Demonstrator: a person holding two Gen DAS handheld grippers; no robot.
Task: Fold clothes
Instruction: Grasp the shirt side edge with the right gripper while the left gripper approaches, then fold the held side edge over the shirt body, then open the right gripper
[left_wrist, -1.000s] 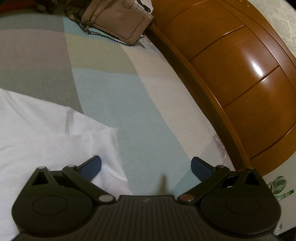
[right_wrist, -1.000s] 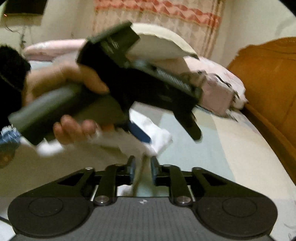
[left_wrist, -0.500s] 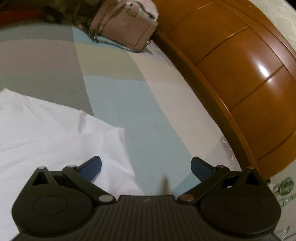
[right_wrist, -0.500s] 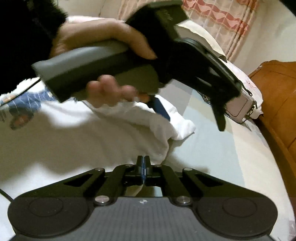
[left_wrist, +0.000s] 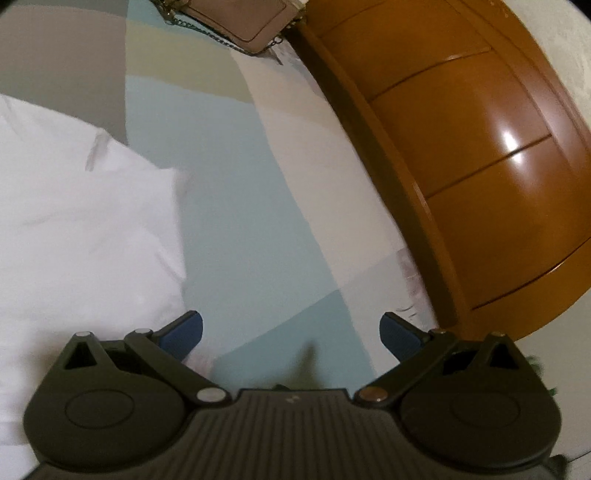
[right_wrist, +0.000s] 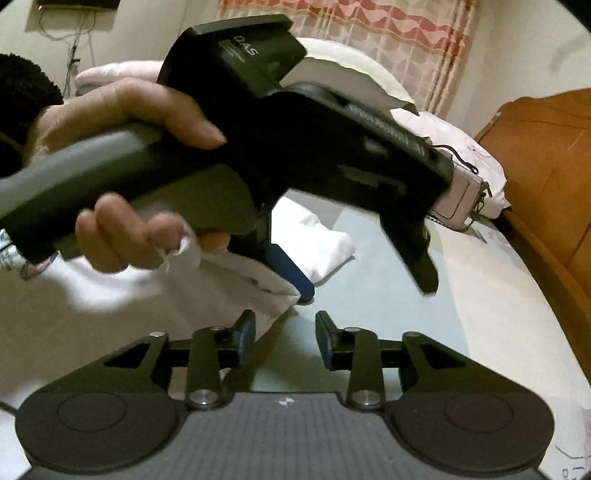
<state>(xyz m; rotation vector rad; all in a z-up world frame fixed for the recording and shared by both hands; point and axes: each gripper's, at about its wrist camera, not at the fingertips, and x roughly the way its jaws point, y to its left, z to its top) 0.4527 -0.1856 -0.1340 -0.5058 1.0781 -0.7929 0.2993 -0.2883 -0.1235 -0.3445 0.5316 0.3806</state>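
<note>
The white garment (right_wrist: 110, 295) lies on the bed (left_wrist: 240, 221), at 9 o'clock of both grippers. The right gripper (right_wrist: 284, 338), jaws just parted, holds nothing; the left gripper (left_wrist: 291, 328) is wide open. Re-grasp one fabric edge fully before folding.

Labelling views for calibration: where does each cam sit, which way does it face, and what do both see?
Left wrist: on the left gripper, jaws open and empty, angled down at the bedsheet, white garment and wooden footboard.
Right wrist: on the right gripper, jaws just opening and empty, facing across the bed to the curtain; a hand holding the left gripper fills it.
Shared: garment, sheet, pink handbag, footboard.
</note>
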